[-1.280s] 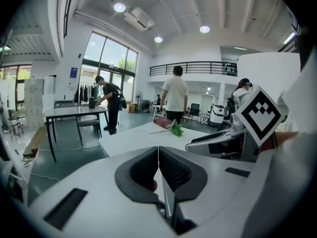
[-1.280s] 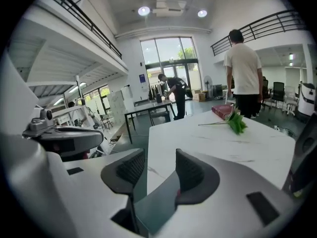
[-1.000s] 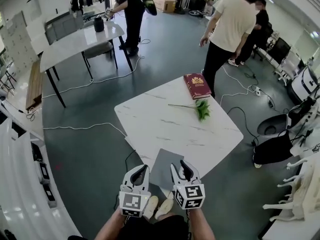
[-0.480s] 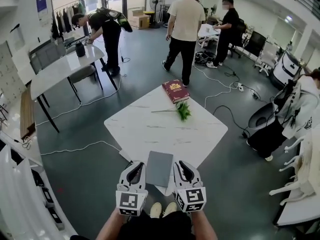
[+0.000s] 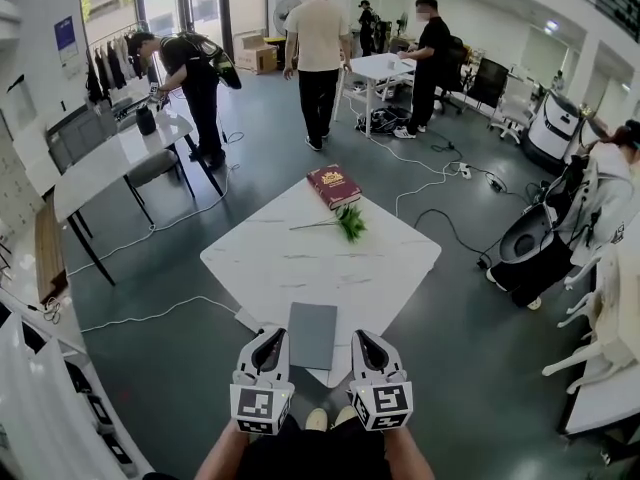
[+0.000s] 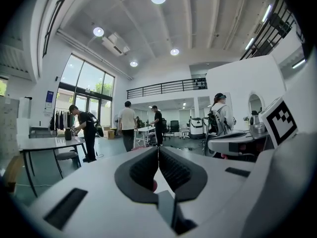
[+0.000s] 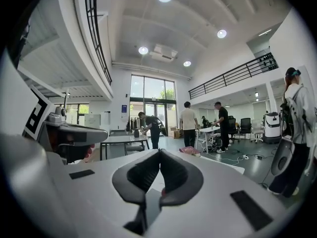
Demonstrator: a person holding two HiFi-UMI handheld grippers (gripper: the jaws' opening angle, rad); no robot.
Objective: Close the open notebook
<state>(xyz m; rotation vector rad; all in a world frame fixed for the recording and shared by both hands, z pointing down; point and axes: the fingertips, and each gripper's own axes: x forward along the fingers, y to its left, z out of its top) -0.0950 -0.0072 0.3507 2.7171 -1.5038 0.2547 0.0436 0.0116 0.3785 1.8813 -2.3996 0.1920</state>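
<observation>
The grey notebook (image 5: 312, 334) lies closed and flat at the near edge of the white marble table (image 5: 290, 263). My left gripper (image 5: 270, 338) hangs just left of it and my right gripper (image 5: 361, 338) just right of it, both at the table's near edge and clear of the cover. In the left gripper view the left gripper (image 6: 158, 149) has its tips together with nothing between them. The right gripper (image 7: 159, 152) is likewise shut and empty in the right gripper view.
A red book (image 5: 334, 186) and a green plant sprig (image 5: 346, 221) lie on the table's far half. Several people stand beyond it. A second table (image 5: 105, 158) is at far left. Cables (image 5: 150, 313) trail on the floor, and chairs (image 5: 535, 253) stand at right.
Both grippers have risen and drawn back a little, with the notebook between them. The right gripper's jaws have closed. The head view has tilted up, showing more of the room.
</observation>
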